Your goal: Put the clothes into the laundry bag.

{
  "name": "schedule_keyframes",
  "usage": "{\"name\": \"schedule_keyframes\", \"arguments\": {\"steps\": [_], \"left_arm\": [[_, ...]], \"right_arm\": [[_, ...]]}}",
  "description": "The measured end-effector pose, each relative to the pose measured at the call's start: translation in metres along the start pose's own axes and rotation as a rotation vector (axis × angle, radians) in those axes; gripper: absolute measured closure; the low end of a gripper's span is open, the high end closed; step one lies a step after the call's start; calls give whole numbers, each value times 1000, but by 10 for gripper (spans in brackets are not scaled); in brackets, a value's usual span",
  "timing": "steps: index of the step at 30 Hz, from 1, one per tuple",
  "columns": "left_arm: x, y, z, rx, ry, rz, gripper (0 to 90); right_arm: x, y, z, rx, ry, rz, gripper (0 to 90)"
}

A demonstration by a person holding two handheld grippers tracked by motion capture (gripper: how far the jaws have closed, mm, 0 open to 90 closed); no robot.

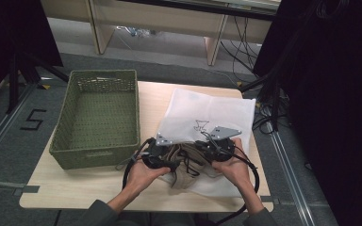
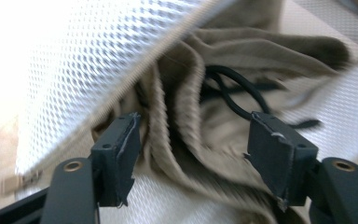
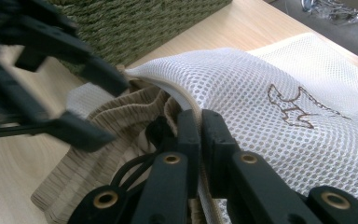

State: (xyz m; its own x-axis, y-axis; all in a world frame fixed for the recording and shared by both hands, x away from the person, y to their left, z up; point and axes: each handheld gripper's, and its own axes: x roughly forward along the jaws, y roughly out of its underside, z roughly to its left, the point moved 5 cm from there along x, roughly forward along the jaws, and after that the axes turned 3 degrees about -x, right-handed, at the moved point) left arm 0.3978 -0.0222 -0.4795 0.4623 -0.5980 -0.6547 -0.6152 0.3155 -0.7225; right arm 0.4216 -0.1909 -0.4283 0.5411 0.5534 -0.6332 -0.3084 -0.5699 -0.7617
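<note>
At the table's near edge a beige ribbed garment (image 1: 185, 165) with a black drawstring (image 2: 235, 93) lies half inside the mouth of a white mesh laundry bag (image 1: 207, 113). The left gripper (image 2: 193, 154) has its jaws spread around the garment's folds without pressing them, while the right gripper (image 3: 200, 140) pinches the bag's zippered edge. Farther left stands a green woven basket (image 1: 99, 82).

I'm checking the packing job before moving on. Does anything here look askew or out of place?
Yes. The beige ribbed fabric garment hangs bunched, half out of the white mesh laundry bag's open edge, its black drawcord looped loose. The green woven basket sits square.
</note>
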Motion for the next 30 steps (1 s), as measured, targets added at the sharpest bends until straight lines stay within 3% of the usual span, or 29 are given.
{"name": "schedule_keyframes", "arguments": {"steps": [5, 8, 9, 11, 13, 15, 18, 20, 22, 26, 30], "left_arm": [[5, 25, -17, -29, 44, 70, 270], [18, 35, -24, 13, 27, 125, 275], [23, 36, -25, 22, 34, 127, 316], [27, 35, -27, 48, 43, 105, 546], [30, 27, -30, 65, 41, 73, 696], [32, 14, -30, 99, 10, 38, 721], [37, -9, -23, 72, -23, -18, 738], [43, -20, -17, 62, -54, -41, 738], [50, -20, -10, 27, -61, -35, 720], [56, -2, -3, 23, -87, 20, 516], [40, 15, -3, 48, -74, 34, 408]], "right_arm": [[1, 0, 0, -4, -1, 2, 874], [1, 1, 2, -2, -2, 10, 872], [1, 1, 2, 0, -2, 10, 872], [2, 0, 1, -10, -4, 6, 873], [1, 1, 2, -10, -6, 12, 873], [0, -1, 3, -7, -11, 4, 873], [-3, -3, 3, -14, -1, 1, 875], [-5, -4, 3, -20, -2, -5, 876], [-5, -4, 1, -19, 2, -7, 876], [-3, 1, 0, -9, -2, 5, 875], [-2, 2, 0, -5, -3, 8, 875]]}}
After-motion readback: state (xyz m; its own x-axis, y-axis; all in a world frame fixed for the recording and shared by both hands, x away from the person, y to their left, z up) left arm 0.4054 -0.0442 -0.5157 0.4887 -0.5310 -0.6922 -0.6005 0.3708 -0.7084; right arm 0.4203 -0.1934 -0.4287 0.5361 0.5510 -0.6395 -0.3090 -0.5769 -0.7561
